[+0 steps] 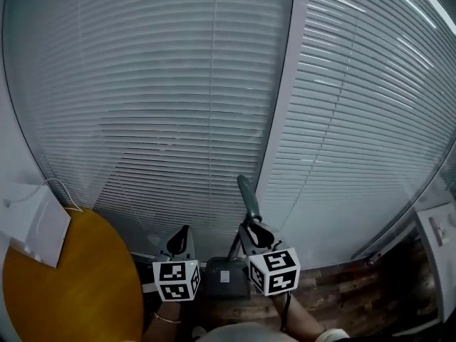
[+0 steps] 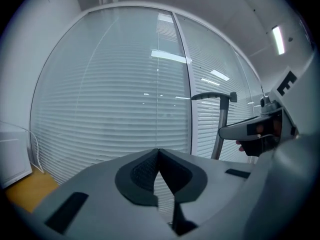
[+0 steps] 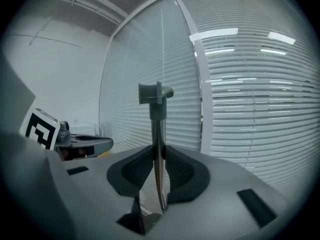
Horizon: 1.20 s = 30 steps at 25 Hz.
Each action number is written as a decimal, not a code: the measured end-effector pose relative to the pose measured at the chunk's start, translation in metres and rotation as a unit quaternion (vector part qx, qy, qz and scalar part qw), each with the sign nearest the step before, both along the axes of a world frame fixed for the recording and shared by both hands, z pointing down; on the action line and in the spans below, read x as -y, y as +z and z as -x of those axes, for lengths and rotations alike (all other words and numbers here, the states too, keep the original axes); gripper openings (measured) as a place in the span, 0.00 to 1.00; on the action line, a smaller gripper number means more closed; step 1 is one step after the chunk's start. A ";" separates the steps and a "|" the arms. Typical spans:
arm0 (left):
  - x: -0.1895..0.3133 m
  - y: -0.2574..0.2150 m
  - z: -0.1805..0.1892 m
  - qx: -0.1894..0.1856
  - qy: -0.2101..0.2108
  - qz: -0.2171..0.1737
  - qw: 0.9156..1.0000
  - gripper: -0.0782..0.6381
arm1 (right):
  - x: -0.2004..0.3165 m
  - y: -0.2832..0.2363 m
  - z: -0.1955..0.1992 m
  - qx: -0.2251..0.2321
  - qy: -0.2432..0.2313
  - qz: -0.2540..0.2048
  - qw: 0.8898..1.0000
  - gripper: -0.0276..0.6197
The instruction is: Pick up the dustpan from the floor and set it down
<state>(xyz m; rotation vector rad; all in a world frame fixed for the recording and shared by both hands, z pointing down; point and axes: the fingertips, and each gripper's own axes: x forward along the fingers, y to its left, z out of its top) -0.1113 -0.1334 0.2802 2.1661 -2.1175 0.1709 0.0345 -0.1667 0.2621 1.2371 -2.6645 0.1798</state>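
Metal tubing, thin, round and shiny, makes up the handle (image 3: 158, 129) of the dustpan (image 1: 226, 276), and it ends at 12 o'clock in a grey plastic grip with a short cross-piece. My right tongs (image 3: 159, 149) are clamped on that tube partway down, the ribbed dark pads pressing it from both sides. My left tongs (image 2: 158, 151) are pinched together at the tips with nothing between them, and they sit just beside the right pair at its 9 o'clock.

From the head view the pan itself is a dark grey box-shaped scoop low at 6 o'clock, between the two marker cubes, with the handle rising from it toward 12 o'clock. I cannot tell from here whether it is clear of the plank floor (image 1: 356, 291).

I judge it light and stiff. The weight sits in the scoop, so it will tend to swing like a pendulum under a one-point grip. The smooth tube could slide or twist through the pads, so I would grip below the plastic grip, or on it.

White slatted blinds (image 1: 178, 120) fill the background. A round yellow wooden tabletop (image 1: 78, 283) lies at 7 o'clock, carrying a white bag (image 1: 35, 226).
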 end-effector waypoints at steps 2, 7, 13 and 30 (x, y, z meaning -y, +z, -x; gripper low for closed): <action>0.003 -0.001 -0.004 -0.002 0.009 -0.002 1.000 0.13 | 0.001 0.000 -0.007 -0.001 0.012 0.000 1.000 0.19; 0.008 -0.001 -0.022 -0.011 0.047 -0.003 0.999 0.13 | -0.002 0.002 -0.029 -0.007 0.046 0.000 0.999 0.19; 0.015 0.003 -0.044 -0.014 0.081 -0.004 0.997 0.13 | -0.008 0.007 -0.055 -0.013 0.084 0.006 0.996 0.19; 0.007 0.050 -0.083 -0.015 0.121 0.033 0.992 0.13 | -0.011 0.048 -0.091 -0.023 0.116 0.030 0.993 0.19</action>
